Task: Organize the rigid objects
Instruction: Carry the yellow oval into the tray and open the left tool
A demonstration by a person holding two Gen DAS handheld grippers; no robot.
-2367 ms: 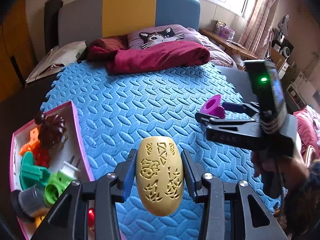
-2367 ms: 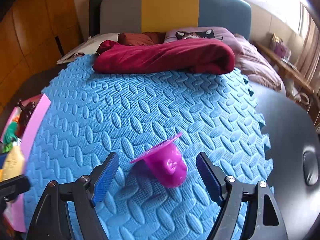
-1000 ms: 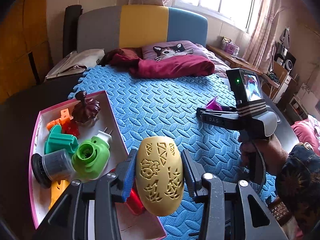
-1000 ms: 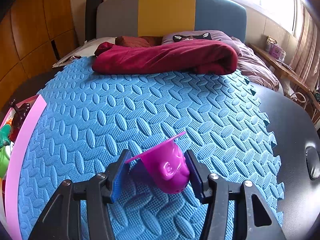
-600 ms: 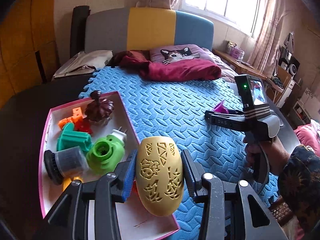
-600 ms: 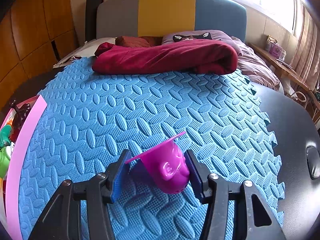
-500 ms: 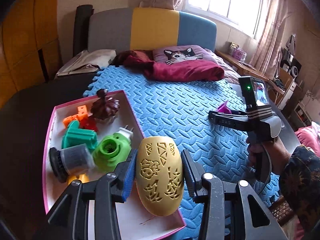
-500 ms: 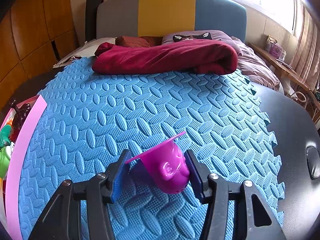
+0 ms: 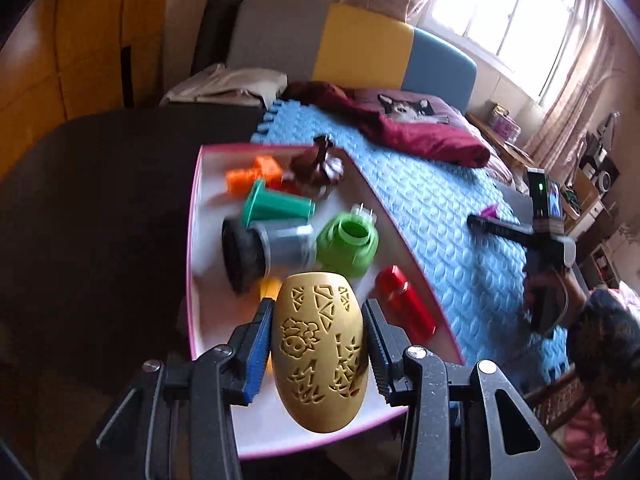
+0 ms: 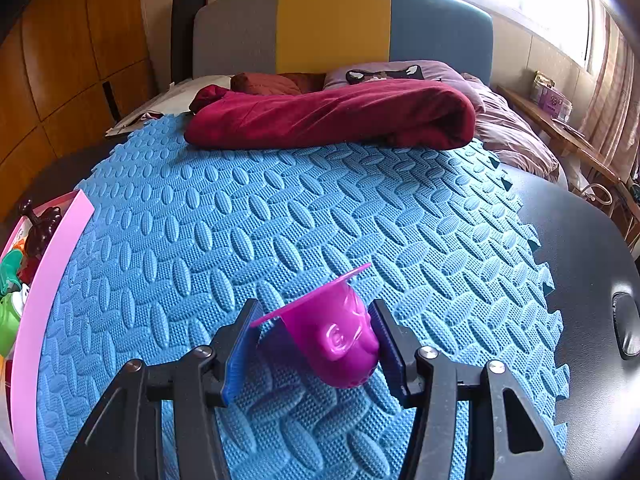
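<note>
My left gripper (image 9: 318, 344) is shut on a yellow egg-shaped shell with cut-out patterns (image 9: 320, 360) and holds it above the near end of a pink-rimmed white tray (image 9: 192, 240). The tray holds a green round piece (image 9: 348, 246), a grey-and-black cylinder (image 9: 264, 250), a teal cone (image 9: 276, 206), orange blocks (image 9: 252, 174), a brown figure (image 9: 316, 164) and a red piece (image 9: 406, 310). My right gripper (image 10: 316, 340) is shut on a purple flanged cup (image 10: 332, 336) just above the blue foam mat (image 10: 280, 220). It also shows in the left wrist view (image 9: 520, 236).
A dark red blanket (image 10: 332, 120) and a cat pillow (image 10: 392, 72) lie at the mat's far end before a grey, yellow and blue headboard (image 10: 336, 28). Black table surface (image 10: 592, 260) lies right of the mat. The tray's pink edge (image 10: 44, 300) is at the left.
My left gripper has swung left with the yellow shell, from over the mat to over the tray. My right gripper closed on the purple cup and has held still since.
</note>
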